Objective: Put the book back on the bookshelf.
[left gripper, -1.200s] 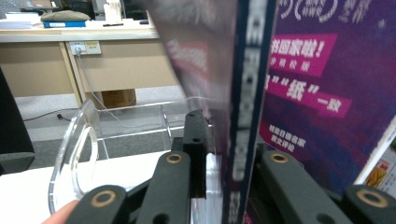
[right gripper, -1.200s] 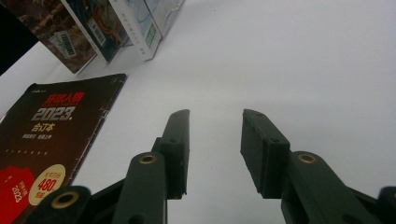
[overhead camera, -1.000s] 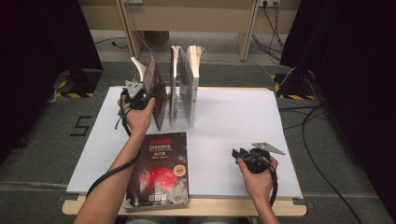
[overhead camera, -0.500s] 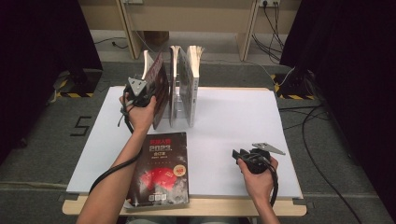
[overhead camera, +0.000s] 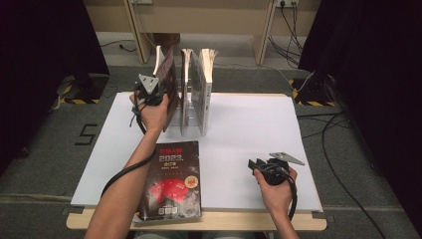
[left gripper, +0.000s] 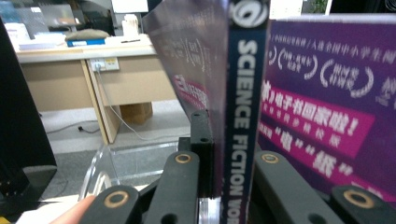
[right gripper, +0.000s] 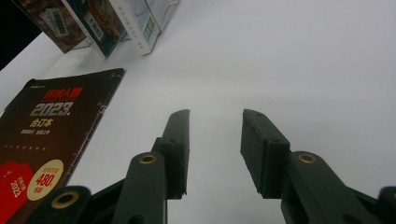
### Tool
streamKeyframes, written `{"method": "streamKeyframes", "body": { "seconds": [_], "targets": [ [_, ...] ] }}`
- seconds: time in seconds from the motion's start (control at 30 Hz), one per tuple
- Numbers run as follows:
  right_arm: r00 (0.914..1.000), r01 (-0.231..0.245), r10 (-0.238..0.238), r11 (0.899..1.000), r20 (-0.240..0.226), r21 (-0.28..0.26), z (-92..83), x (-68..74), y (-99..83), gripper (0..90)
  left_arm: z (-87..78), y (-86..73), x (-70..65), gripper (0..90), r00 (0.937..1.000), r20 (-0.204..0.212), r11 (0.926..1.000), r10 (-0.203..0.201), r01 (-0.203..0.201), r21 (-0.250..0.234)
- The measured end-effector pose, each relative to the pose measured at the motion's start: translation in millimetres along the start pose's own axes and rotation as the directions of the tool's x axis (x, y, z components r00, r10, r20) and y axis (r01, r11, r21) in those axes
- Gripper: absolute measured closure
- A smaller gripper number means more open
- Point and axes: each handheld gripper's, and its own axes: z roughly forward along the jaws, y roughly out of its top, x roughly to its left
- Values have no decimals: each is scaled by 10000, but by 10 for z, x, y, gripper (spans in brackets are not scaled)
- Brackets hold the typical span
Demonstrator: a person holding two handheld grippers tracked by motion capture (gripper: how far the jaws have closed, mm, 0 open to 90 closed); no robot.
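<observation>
The left forearm is stretched from the bottom edge of the high view toward 12 o'clock, and the left gripper [overhead camera: 158, 93] is held raised at the leftmost standing book. In the left gripper view, the jaws are seen pressed on both sides of this science fiction magazine [left gripper: 243, 116]; they have just been closing, with its blue spine and glossy cover between them. The magazine is leaned a little to the left, at the 9 o'clock side of two other upright books [overhead camera: 196, 92], inside a clear plastic stand [left gripper: 140, 158] near the far edge of the table [overhead camera: 249, 124].

The right hand [overhead camera: 276, 186] is rested low on the table at about 4 o'clock from the stand. The right gripper [right gripper: 215, 140] is kept with its jaws apart and nothing between them, pointed over the bare white surface.

The lower part of the magazine is hidden by the jaws, and the title is cut off at the bottom. The stand is hard to make out in the high view, because it is transparent.

A thick dark book [overhead camera: 171, 179] with red print and a round yellow sticker is laid flat at 6 o'clock from the stand, with its near edge over the table edge. The jaws are matte black, with brass-coloured pivots
</observation>
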Motion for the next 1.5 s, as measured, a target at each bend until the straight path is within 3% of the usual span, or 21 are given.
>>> {"method": "streamKeyframes", "body": {
  "seconds": [0.17,0.33,0.4,0.5,0.67,0.93,0.97,1.07,1.17,1.33,1.5],
  "targets": [
    [10000,-18,18,10000,-16,21,4,-6,-8,633,14,-35,-28,838,9999,-84,9997,104,-106,-210],
    [10000,1,-1,10000,-20,2,-2,-3,-5,634,-10,-153,-18,836,9999,-77,9999,136,-136,-96],
    [10000,-1,1,10000,-3,13,-1,-6,-4,634,-67,-178,1,834,10000,46,10000,-34,34,-6],
    [10000,25,-25,10000,-15,5,5,-4,-4,634,-132,-201,17,827,9998,203,9997,71,-75,216],
    [10000,12,-12,10000,-2,45,8,9,-8,634,-234,-196,75,807,9978,536,9987,-383,364,364],
    [10000,19,-19,10000,-13,53,7,20,-7,633,-296,-102,148,719,9961,679,9981,-560,541,284],
    [10000,27,-27,10000,-15,54,7,18,-7,633,-290,-76,168,710,9944,713,9966,-784,763,324],
    [10000,25,-24,10000,-35,72,13,15,-10,633,-272,-44,190,702,9933,682,9953,-931,911,316],
    [10000,0,1,9999,-48,108,14,15,-9,631,-188,-11,224,694,9873,745,9886,-1402,1355,656],
    [10000,-13,13,9999,-38,105,12,8,-7,630,-132,11,242,702,9843,576,9832,-1666,1614,858],
    [10000,-24,24,9999,-43,130,15,5,-9,630,-130,25,242,777,9851,415,9824,-1671,1627,922]
  ]
}}
